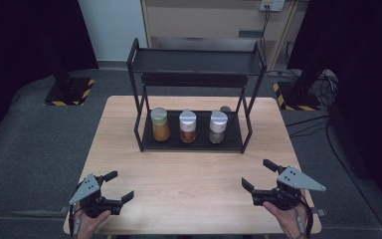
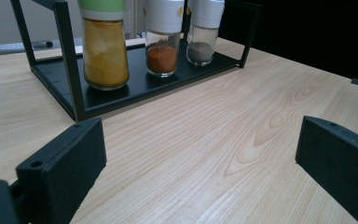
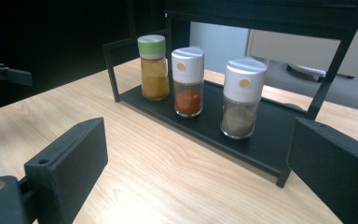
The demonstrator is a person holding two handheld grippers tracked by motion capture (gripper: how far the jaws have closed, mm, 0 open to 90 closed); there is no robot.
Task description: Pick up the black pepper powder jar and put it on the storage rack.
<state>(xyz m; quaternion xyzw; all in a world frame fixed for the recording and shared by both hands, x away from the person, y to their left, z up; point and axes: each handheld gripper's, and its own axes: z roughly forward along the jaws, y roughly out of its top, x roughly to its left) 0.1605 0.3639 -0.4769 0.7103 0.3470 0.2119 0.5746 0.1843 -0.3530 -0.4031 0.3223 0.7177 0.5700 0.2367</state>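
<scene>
**3 jars lined up close, both claws empty: the risks of the reach**

Both claws are spread wide and pinch nothing. In the high view the left gripper (image 1: 118,185) sits at 7 o'clock on the wooden table (image 1: 189,179) and the right gripper (image 1: 257,174) at 5 o'clock, each well apart from the black rack (image 1: 138,94) at 12 o'clock. On the rack's bottom shelf stand 3 spice jars in a row: the green-capped yellow jar (image 1: 159,124) toward 9 o'clock, the white-capped red jar (image 1: 187,126) in the middle, and the white-capped grey jar (image 1: 218,127) toward 3 o'clock.

The right gripper looks straight at the row, with the grey jar nearest, so that jar seems the likely target.

What could go wrong, as I judge it:

1. The jars stand near each other. A wide jaw sliding in beside the grey jar could nudge the red jar and tip it.
2. The rack's upright posts and upper shelf crowd the approach. A jaw coming in high or off-line could strike the frame and shift the rack.
3. The jars look like smooth glass. A grip on the cap alone might slip.
</scene>
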